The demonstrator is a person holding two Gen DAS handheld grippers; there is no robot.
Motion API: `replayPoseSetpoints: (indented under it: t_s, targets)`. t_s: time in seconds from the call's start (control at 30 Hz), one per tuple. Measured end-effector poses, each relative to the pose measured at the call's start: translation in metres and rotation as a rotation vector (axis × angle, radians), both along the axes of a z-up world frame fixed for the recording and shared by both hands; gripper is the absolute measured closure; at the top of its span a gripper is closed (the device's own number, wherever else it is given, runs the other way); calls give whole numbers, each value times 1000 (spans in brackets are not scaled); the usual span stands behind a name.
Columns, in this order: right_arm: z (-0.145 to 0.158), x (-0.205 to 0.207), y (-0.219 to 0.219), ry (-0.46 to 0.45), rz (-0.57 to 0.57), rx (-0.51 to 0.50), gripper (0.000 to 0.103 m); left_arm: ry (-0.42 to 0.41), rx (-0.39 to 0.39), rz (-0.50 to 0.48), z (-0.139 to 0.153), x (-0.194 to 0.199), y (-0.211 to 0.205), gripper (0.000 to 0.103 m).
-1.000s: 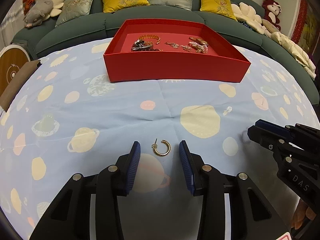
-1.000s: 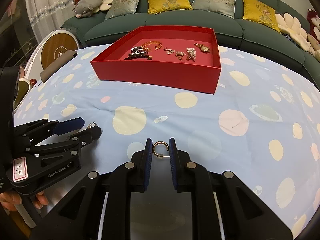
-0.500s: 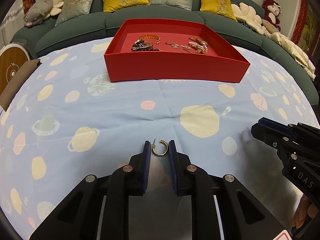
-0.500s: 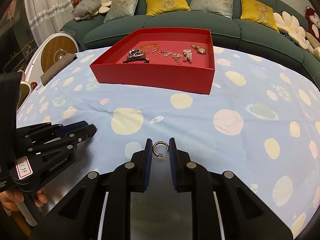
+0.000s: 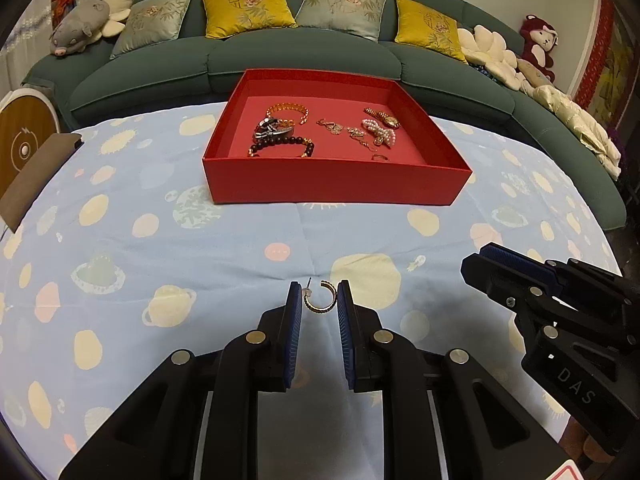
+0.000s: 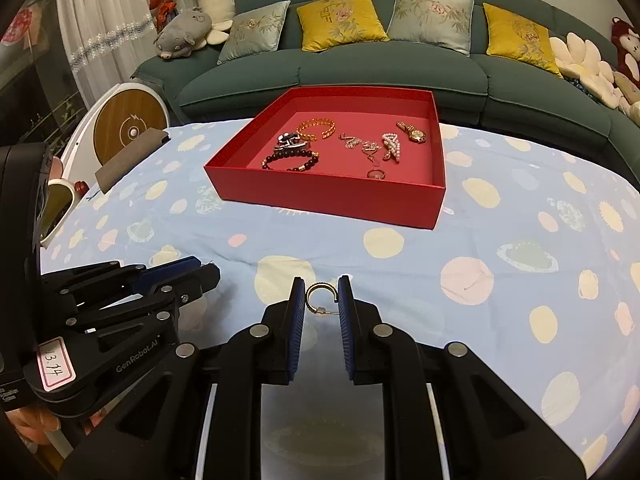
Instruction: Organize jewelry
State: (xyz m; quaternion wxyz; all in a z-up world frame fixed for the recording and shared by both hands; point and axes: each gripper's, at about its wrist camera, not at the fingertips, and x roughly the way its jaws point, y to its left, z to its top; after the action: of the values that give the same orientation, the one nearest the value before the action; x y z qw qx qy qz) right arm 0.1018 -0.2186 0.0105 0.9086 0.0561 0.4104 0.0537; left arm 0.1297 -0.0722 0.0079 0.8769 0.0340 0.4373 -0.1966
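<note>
Two gold hoop earrings are in hand, one in each gripper. In the left wrist view, the left gripper (image 5: 319,300) has just been closing and now pinches the left hoop earring (image 5: 320,299) between its blue pads, the open side of the hoop turned up and its post standing at the left pad. The red tray (image 5: 336,186) lies straight ahead of these tongs, well apart across the blue cloth (image 5: 200,248), with its long side across the view; bracelets, a watch and a pearl piece already lie inside. The right gripper (image 5: 476,264) shows at the right edge, and the letters "DAS" can be read on its body. In the right wrist view, the right gripper (image 6: 319,300) is clenched on the right hoop earring (image 6: 320,294), arch up, post lying across between the pads. From here the tray is ahead and slightly to the right; I judge neither hand clearly nearer to it. The left gripper, at the left edge, carries "GenRobot.AI" and a sticker reading "13.14".
</note>
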Motion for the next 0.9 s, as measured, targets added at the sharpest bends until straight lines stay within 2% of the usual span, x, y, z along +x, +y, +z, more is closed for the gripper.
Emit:
replayPoseSetpoints:
  t_s: [0.5,0.7,0.83,0.9]
  targets:
    - [44,11,-2,-95,-25,24,87,-70,-87,20,57,12,-10,88]
    - [73,35,-10,-132,-32,6,87,-128,-88,17,87,43,-13,88]
    - [82,61,-20,-139,-47,3,87,-120,-106,43,92,75,-13,88]
    - [82,77,-27,-133,-62,24,87,-131,-81,50,93,92,-16,88]
